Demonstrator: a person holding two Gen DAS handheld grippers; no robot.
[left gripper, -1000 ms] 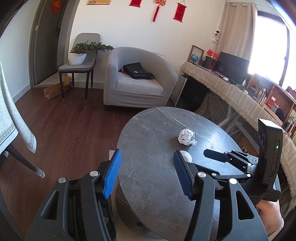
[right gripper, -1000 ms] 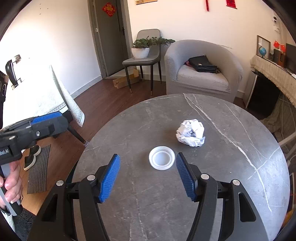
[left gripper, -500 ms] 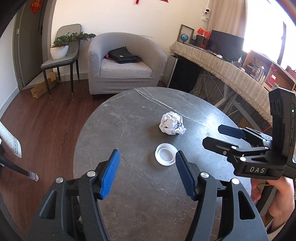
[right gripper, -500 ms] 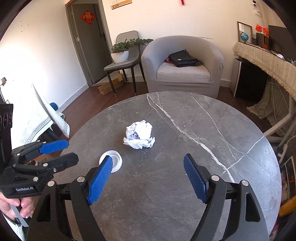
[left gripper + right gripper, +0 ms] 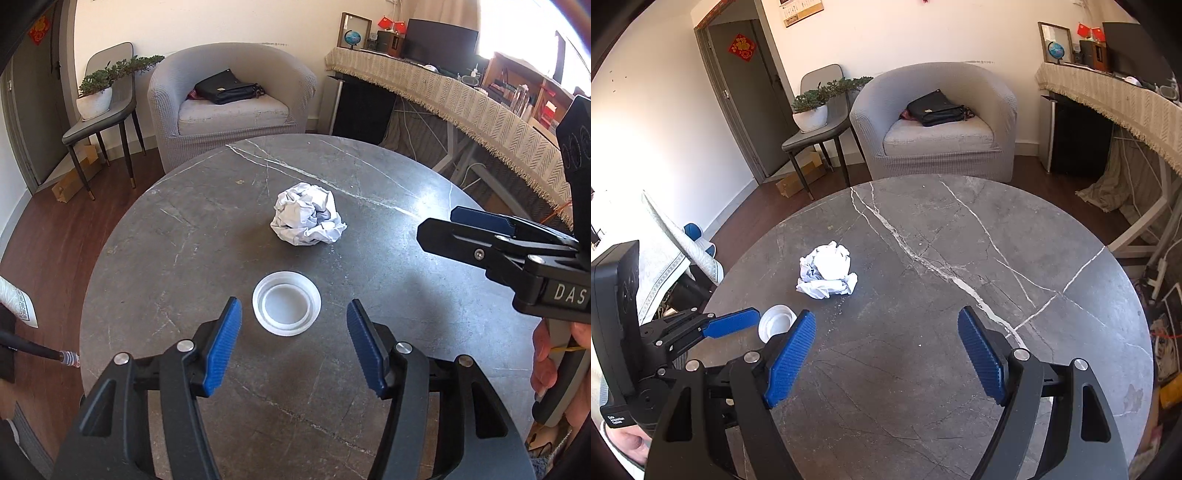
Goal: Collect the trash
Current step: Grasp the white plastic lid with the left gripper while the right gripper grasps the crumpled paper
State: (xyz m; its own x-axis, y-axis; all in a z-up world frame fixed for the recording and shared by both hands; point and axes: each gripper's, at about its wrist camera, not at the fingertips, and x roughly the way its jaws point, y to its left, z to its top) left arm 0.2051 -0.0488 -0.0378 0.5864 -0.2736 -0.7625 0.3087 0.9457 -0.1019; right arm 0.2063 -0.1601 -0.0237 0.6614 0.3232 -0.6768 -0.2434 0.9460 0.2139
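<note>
A crumpled white paper ball [image 5: 306, 214] lies near the middle of the round grey marble table [image 5: 184, 240]. A white plastic lid [image 5: 286, 308] lies open side up just in front of it. My left gripper [image 5: 293, 345] is open and empty, its blue pads either side of the lid and slightly short of it. My right gripper [image 5: 886, 354] is open and empty over bare tabletop, to the right of the lid [image 5: 775, 326] and paper ball [image 5: 827, 271]. The right gripper also shows in the left wrist view [image 5: 476, 229], and the left gripper shows in the right wrist view [image 5: 731, 325].
A grey armchair [image 5: 229, 99] with a black bag [image 5: 227, 86] stands behind the table. A chair with a potted plant [image 5: 98, 92] is at the back left. A long cloth-covered desk [image 5: 461, 99] runs along the right. A cloth-draped table [image 5: 665, 254] stands to the left.
My left gripper has moved forward to the white lid, which now sits between its pads. My right gripper has shifted right, away from the lid, and stays open.
</note>
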